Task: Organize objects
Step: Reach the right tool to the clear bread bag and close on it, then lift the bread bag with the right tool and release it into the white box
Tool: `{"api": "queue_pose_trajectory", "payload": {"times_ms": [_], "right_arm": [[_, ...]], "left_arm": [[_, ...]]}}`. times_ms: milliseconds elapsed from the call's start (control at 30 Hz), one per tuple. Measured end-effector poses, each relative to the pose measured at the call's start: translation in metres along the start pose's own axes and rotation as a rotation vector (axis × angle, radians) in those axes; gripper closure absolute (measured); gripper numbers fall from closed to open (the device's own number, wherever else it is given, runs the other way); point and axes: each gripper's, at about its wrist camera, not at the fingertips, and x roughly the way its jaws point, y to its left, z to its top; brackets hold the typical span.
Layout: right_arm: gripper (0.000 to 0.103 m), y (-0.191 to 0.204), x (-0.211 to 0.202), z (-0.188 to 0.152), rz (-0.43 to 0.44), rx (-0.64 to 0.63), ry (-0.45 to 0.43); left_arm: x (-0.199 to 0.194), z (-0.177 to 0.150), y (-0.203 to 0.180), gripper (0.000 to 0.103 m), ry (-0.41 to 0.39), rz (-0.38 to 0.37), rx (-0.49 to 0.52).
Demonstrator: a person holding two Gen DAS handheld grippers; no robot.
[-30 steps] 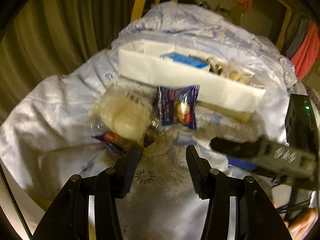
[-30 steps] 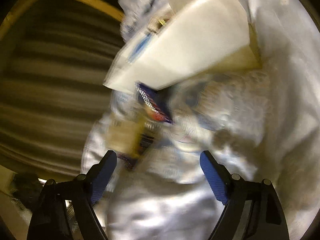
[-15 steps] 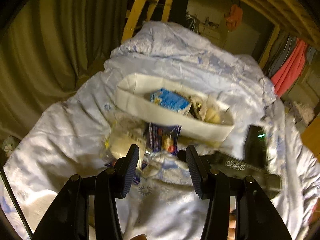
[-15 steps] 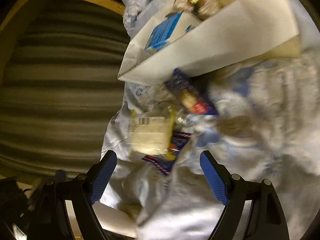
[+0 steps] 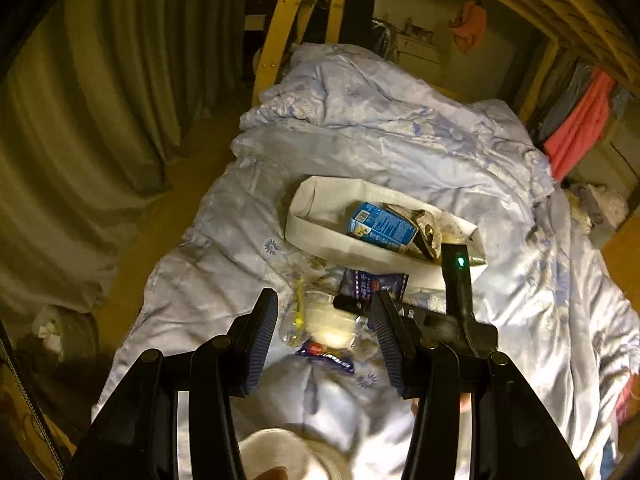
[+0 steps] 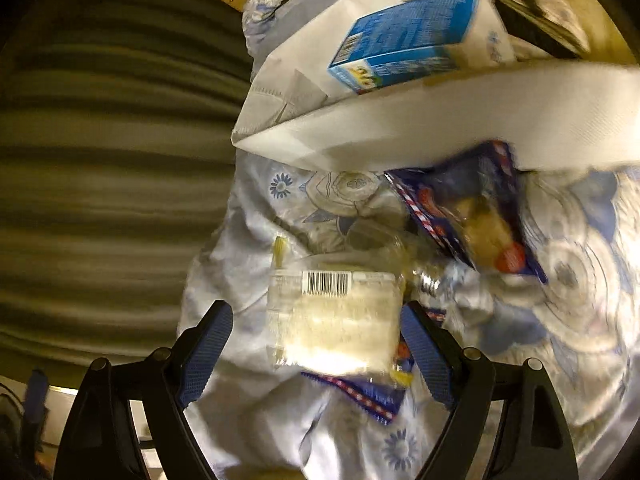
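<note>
My left claw [image 5: 324,332] hangs high above the bed, its fingers spread apart and holding nothing. My right claw [image 6: 316,344] is low over the floral duvet [image 5: 400,152], fingers also wide apart, straddling a clear packet [image 6: 336,316] of something pale without touching it that I can see. That packet carries a white label with a barcode; the print beside the bars is too blurred for me to read. Under its near edge lies a dark blue wrapper with a red-and-white striped border [image 6: 360,396]. A second blue snack wrapper [image 6: 468,216] with the same striped edge sits just beside the white paper bag [image 6: 420,120], its lettering smeared by motion. Inside the bag lies a blue carton [image 6: 404,52] with white small print and a barcode on its end, none of it legible to me. From the left view the bag [image 5: 320,232] rests mid-bed, and the right tool shows a green light [image 5: 460,261].
</note>
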Motion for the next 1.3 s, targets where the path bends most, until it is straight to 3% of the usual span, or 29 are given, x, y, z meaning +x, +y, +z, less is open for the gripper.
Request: {"api": "queue_pose_trajectory", "payload": {"times_ms": [167, 300, 367, 567, 700, 1067, 1300], "right_arm": [[0.010, 0.013, 0.024, -0.006, -0.116, -0.108, 0.040], [0.009, 0.007, 0.041, -0.012, -0.131, -0.130, 0.106], [0.019, 0.000, 0.048, -0.017, -0.127, -0.138, 0.143], [0.041, 0.011, 0.032, -0.023, -0.153, -0.245, 0.079], [0.043, 0.029, 0.006, -0.029, -0.124, -0.326, 0.040], [0.044, 0.039, -0.059, 0.000, 0.017, -0.281, -0.144], [0.044, 0.050, -0.070, 0.036, -0.020, -0.265, -0.256]], "left_arm": [[-0.010, -0.003, 0.029, 0.054, -0.019, 0.076, -0.014], [-0.005, -0.006, 0.038, 0.054, -0.010, 0.075, -0.017], [0.001, -0.006, 0.040, 0.054, 0.000, 0.073, -0.024], [0.019, -0.009, 0.039, 0.054, 0.028, 0.073, -0.018], [0.027, -0.007, 0.043, 0.054, 0.034, 0.040, -0.030], [0.040, 0.003, 0.064, 0.054, 0.019, -0.021, -0.084], [0.047, 0.013, 0.067, 0.054, -0.001, -0.106, -0.093]]}}
